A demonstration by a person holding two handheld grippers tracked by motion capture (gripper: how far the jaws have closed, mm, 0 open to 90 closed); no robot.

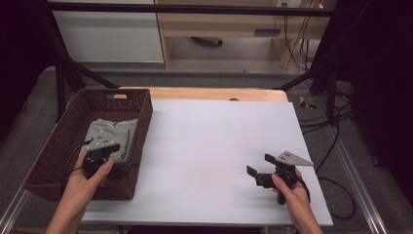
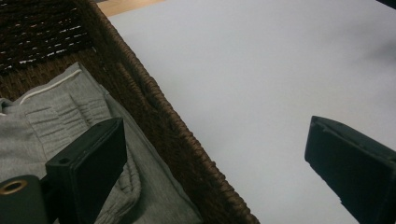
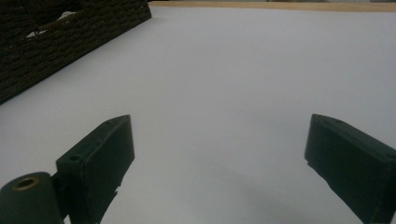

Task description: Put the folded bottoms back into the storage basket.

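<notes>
A brown wicker basket [image 1: 53, 141] stands on the left of the white table top [image 1: 209, 141], with a folded grey garment [image 1: 109, 134] lying inside it. My left gripper [image 1: 124, 158] is held open over the basket's near right corner. In the left gripper view the left gripper [image 2: 217, 123] straddles the basket wall [image 2: 159, 116]: one jaw hangs above the grey garment [image 2: 60, 107], the other above the table. My right gripper [image 1: 260, 164] hovers open and empty over the table's near right part. The right gripper [image 3: 220, 119] points toward the basket [image 3: 56, 42].
A strip of wooden table edge [image 1: 204, 92] shows beyond the white top. Black frame legs [image 1: 61, 83] stand behind the basket, and cables [image 1: 336, 117] lie on the floor to the right. Cabinets [image 1: 107, 34] stand farther back.
</notes>
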